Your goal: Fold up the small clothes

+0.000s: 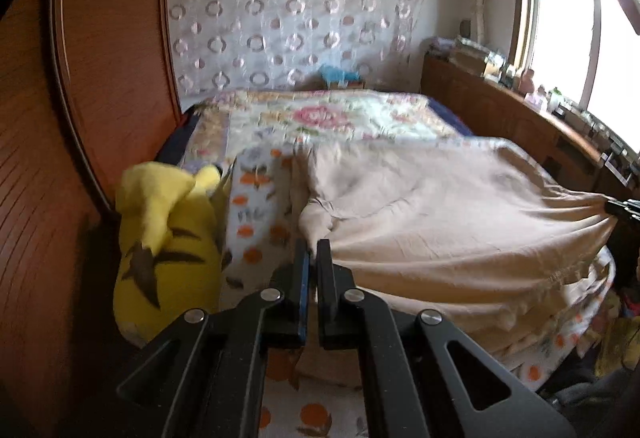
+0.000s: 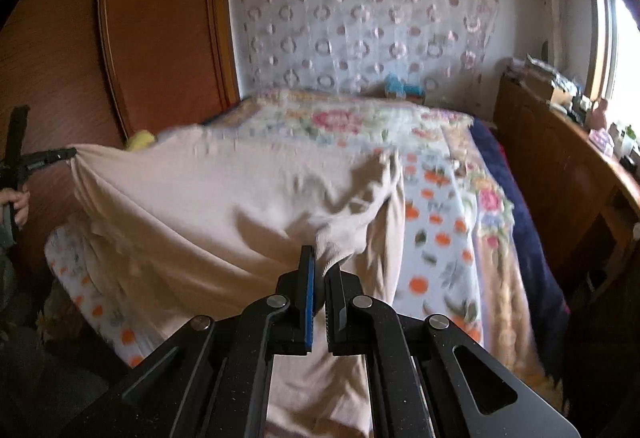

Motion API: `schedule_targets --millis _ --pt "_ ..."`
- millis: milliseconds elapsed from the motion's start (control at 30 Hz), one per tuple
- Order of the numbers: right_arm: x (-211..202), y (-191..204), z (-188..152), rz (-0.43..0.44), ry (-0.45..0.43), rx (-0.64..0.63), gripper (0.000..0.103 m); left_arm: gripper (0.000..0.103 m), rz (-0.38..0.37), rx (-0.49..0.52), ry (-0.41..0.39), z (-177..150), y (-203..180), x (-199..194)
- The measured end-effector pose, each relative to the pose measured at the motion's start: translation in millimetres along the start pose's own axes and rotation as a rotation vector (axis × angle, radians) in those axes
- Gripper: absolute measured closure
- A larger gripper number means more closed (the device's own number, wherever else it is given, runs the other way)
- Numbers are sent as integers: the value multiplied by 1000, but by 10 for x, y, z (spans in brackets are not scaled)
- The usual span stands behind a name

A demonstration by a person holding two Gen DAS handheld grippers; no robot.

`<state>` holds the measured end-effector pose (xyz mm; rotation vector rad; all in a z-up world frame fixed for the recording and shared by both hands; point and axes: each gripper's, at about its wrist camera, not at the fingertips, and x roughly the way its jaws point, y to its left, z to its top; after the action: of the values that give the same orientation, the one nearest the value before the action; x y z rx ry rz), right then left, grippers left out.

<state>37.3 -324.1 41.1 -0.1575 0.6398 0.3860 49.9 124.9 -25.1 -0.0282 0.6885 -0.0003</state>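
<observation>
**Beige garment stretched between both tongs over the bed**

The left tongs (image 1: 313, 252) are clenched on one corner of the soft, wrinkled beige garment (image 1: 432, 214); the right tongs (image 2: 320, 270) pinch its ribbed-knit edge. The cloth spans the bed's (image 2: 444, 238) near edge over an orange-print sheet. Only the left view shows the whole plush yellow toy (image 1: 164, 238) by the bed's left edge.

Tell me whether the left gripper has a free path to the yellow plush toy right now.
Probably not yet. The left gripper is shut on the beige garment, stretched across to the right gripper. The yellow plush toy lies beside it on the bed with nothing between, but the gripper must first release the garment.
</observation>
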Motion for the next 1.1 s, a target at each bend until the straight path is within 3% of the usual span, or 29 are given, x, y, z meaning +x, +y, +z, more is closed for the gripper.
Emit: schedule_targets --millis 133,200,267,300,367,433,467,600,867,1100 --pt "281 -66 -89 -27 64 3 99 98 -11 -23 55 -170 64 174" --pt "360 -101 -128 -43 85 -4 99 75 -11 -35 70 -244 63 217" --pt "420 -155 -139 -61 93 -2 91 62 -28 -44 64 -300 51 222" --pt "411 -145 -144 -63 96 1 88 60 -40 -48 67 -318 33 219" --pt "419 -197 -157 -65 90 13 64 57 -42 -49 74 -358 -2 225" --pt "394 -258 -148 -81 69 27 48 53 -32 -40 75 -391 -54 211" --pt "359 -228 -165 -86 62 31 46 52 -33 -37 74 -408 -76 213" --pt "357 -149 -204 -79 45 41 46 36 -32 -28 85 -460 -113 260" --pt "709 298 -257 -3 22 -49 46 36 -2 -35 115 -554 -128 376" --pt "960 421 -224 33 38 -55 46 36 9 -41 152 -659 -122 417"
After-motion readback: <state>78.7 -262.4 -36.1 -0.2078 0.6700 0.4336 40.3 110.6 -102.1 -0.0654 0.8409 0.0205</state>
